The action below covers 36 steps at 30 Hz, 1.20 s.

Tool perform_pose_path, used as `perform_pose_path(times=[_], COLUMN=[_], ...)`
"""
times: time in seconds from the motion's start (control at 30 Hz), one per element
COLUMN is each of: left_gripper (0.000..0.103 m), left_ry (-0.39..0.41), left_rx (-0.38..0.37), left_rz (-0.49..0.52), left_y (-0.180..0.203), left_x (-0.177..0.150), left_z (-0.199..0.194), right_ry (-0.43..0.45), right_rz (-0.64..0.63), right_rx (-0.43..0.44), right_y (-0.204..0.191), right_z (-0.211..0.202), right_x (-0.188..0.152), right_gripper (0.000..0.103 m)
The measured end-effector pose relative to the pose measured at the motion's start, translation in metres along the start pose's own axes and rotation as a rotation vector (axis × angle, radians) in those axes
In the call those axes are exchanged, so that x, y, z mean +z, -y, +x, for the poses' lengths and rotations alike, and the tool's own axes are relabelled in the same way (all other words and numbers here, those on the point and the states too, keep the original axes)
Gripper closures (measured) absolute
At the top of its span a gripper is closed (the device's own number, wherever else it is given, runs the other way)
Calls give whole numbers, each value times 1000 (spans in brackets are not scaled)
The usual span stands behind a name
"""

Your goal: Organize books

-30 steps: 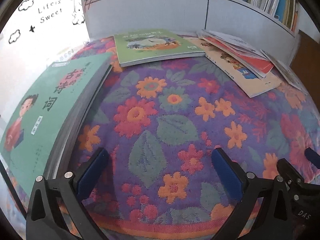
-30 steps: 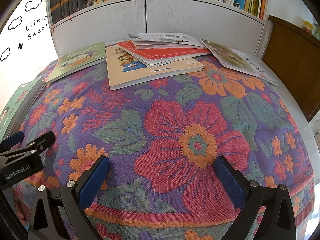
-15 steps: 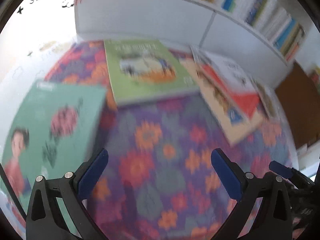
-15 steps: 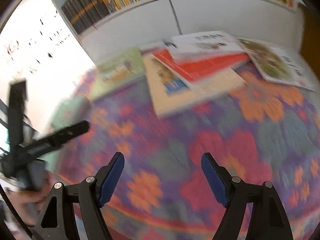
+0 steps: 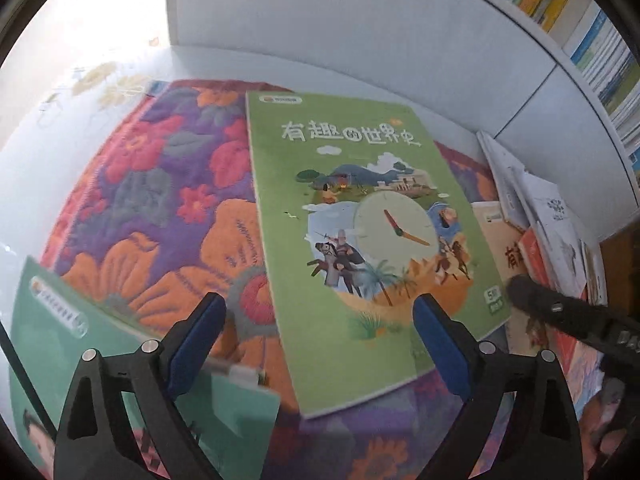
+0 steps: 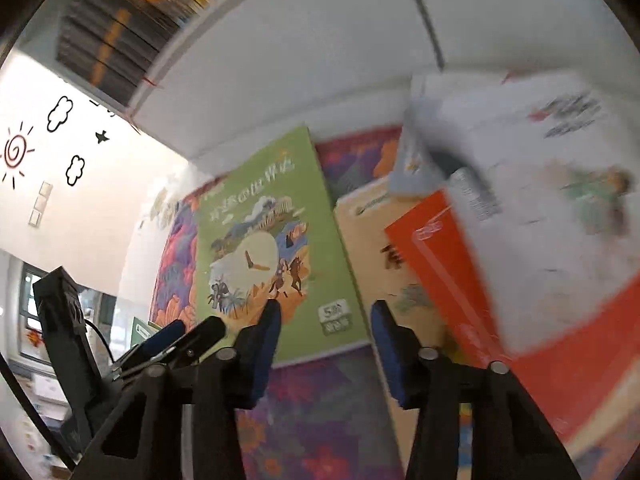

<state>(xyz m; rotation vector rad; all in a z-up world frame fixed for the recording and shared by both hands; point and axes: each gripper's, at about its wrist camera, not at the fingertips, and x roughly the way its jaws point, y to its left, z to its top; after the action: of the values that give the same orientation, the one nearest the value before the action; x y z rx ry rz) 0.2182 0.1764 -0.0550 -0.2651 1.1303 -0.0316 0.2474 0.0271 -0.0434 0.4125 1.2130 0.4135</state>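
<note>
A green book with a clock picture (image 5: 360, 240) lies flat on the flowered cloth (image 5: 168, 200), close to the white shelf front. My left gripper (image 5: 318, 320) hovers over the book's near part. Its jaws are wide but closing, and nothing is gripped. A teal book (image 5: 80, 360) lies under the left finger. In the right wrist view the same green book (image 6: 272, 240) lies ahead. My right gripper (image 6: 326, 312) hangs over its near right corner. Its jaws are closing and the pads press on nothing.
To the right of the green book lies a loose pile: a beige book (image 6: 372, 248), a red book (image 6: 460, 280) and a blurred white book (image 6: 540, 200). A shelf of upright books (image 5: 592, 36) runs along the back. One of the left gripper's fingers (image 6: 180, 336) is at lower left.
Both grippers have moved forward over the cloth to the green book. The right one has swung left and its jaws have narrowed a lot. The left jaws have narrowed slightly.
</note>
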Motion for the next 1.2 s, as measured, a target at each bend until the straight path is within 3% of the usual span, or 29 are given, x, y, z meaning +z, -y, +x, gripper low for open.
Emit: perform_pose_path(times=[0.07, 0.17, 0.2, 0.3, 0.43, 0.63, 1.0, 1.2], left_gripper=[9, 9, 9, 9, 9, 9, 9, 9], left_ry=[-1, -30, -30, -29, -23, -24, -37, -47], left_rx=[14, -67, -57, -36, -58, -61, -85, -108], left_rz=[27, 45, 55, 70, 50, 60, 59, 52], left_y=[4, 15, 18, 21, 19, 20, 20, 14], left_x=[0, -2, -3, -4, -4, -6, -7, -6], left_z=[4, 7, 6, 8, 7, 4, 4, 2], right_ry=[-8, 7, 6, -3, 3, 47, 14, -22], right_rz=[2, 3, -3, -54, -41, -61, -125, 36], right_rx=[2, -46, -59, -114, -168, -199, -218, -38], right_y=[-3, -9, -11, -14, -7, -2, -5, 22], right_z=[12, 14, 15, 18, 20, 27, 32, 34], right_x=[1, 2, 1, 4, 7, 17, 26, 37], right_gripper=[63, 66, 67, 76, 101, 103, 103, 102])
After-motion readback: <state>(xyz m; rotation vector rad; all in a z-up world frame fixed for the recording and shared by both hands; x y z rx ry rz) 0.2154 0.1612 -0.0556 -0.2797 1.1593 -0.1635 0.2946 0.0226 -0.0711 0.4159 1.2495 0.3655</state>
